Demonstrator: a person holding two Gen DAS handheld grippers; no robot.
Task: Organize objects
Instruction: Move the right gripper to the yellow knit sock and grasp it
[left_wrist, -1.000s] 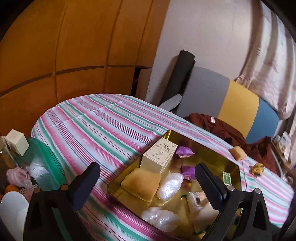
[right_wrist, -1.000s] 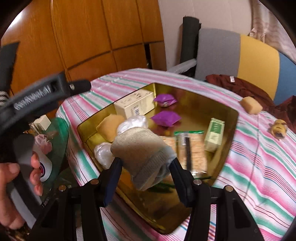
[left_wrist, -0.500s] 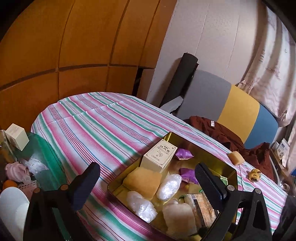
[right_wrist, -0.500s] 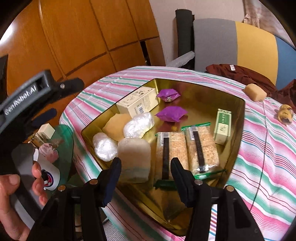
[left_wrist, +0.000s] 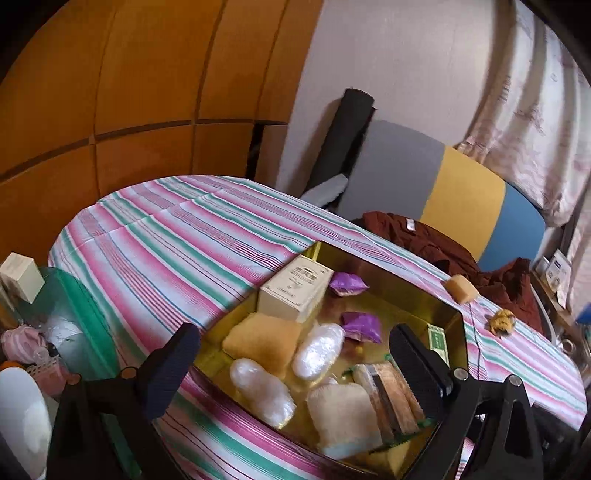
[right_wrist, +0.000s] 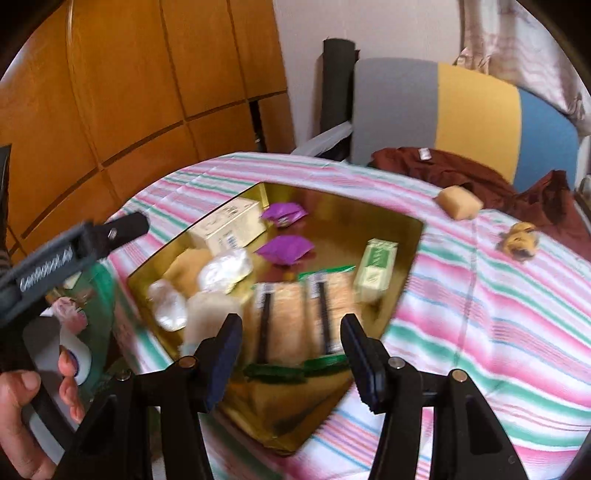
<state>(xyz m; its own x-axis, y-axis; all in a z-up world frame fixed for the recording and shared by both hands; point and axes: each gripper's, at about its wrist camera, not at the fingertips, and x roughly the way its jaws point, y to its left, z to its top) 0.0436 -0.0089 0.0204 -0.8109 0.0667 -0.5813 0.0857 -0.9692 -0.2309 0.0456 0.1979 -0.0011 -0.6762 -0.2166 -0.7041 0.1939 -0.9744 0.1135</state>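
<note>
A gold tray (right_wrist: 412, 236) (left_wrist: 448, 314) sits on the striped table. It holds a cream box (right_wrist: 231, 227), two purple packets (right_wrist: 284, 249), a tan sponge (left_wrist: 262, 338), two clear wrapped bundles (left_wrist: 317, 350), a beige rolled cloth (left_wrist: 341, 415) (right_wrist: 210, 308), two cracker packs (right_wrist: 295, 314) and a green box (right_wrist: 375, 269). My right gripper (right_wrist: 291, 341) is open and empty above the tray's near edge. My left gripper (left_wrist: 295, 354) is open and empty at the tray's left side.
A tan sponge (right_wrist: 458, 201) and a small yellow toy (right_wrist: 519, 240) lie on the cloth beyond the tray. A brown garment (right_wrist: 461, 177) lies by the chair. A green glass side table (left_wrist: 62, 317) with clutter stands at the left.
My right gripper let go of the beige rolled cloth, which now lies in the tray's near corner. The gripper has opened and drawn back to the right.
</note>
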